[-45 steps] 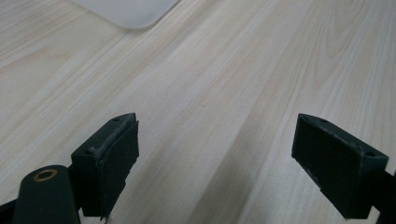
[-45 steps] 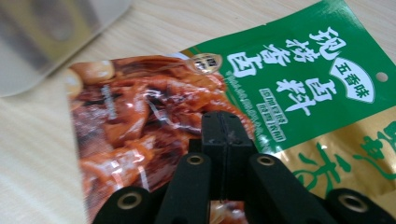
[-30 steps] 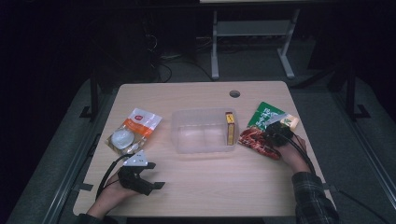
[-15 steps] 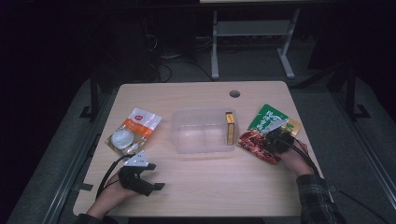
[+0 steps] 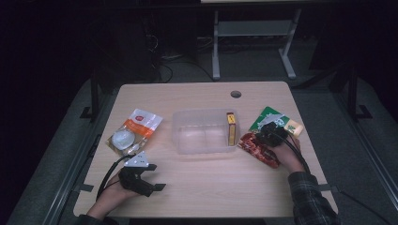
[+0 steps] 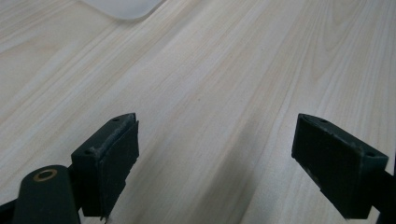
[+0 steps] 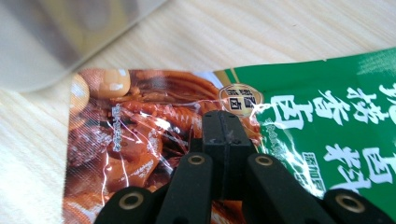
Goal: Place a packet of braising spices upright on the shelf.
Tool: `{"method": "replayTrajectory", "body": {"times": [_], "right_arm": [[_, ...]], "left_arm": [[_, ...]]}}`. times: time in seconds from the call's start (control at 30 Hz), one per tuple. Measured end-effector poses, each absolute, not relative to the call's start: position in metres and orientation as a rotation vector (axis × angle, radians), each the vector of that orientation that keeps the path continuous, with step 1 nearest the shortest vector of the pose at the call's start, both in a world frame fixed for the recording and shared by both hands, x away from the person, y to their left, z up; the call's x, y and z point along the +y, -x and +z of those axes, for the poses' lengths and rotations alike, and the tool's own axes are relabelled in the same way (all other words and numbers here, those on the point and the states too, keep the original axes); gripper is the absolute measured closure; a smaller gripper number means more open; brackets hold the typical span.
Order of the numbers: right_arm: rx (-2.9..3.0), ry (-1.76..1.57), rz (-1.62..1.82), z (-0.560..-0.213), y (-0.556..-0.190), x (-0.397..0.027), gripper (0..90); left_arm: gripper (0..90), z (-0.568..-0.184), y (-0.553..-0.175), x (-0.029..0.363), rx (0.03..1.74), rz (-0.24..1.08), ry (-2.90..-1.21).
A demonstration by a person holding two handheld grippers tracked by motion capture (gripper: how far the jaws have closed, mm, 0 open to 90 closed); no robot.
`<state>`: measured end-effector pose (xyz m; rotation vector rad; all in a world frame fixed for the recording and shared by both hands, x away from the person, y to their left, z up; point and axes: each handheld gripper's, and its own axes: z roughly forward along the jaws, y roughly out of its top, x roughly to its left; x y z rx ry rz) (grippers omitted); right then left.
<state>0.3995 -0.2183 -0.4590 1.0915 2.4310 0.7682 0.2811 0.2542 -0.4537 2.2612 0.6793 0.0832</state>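
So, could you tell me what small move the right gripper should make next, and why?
Probably lift a little and check the grip. The right gripper has its jaws together over the red snack packet, which overlaps the green packet, but whether film is pinched cannot be told. The clear bin sits just beside it.

A glossy red-brown snack packet (image 5: 256, 147) printed with braised food lies flat on the counter (image 5: 206, 187), just beside a green packet (image 5: 267, 117)
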Motion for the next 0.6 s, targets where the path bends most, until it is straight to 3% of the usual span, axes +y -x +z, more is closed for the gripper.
{"method": "replayTrajectory", "body": {"times": [0.6], "right_arm": [[2.562,-0.928,0.723,-0.458,-0.356,-0.214,90.0]], "left_arm": [[14.4,-0.456,-0.28,0.253,0.692,0.055,-2.279]]}}
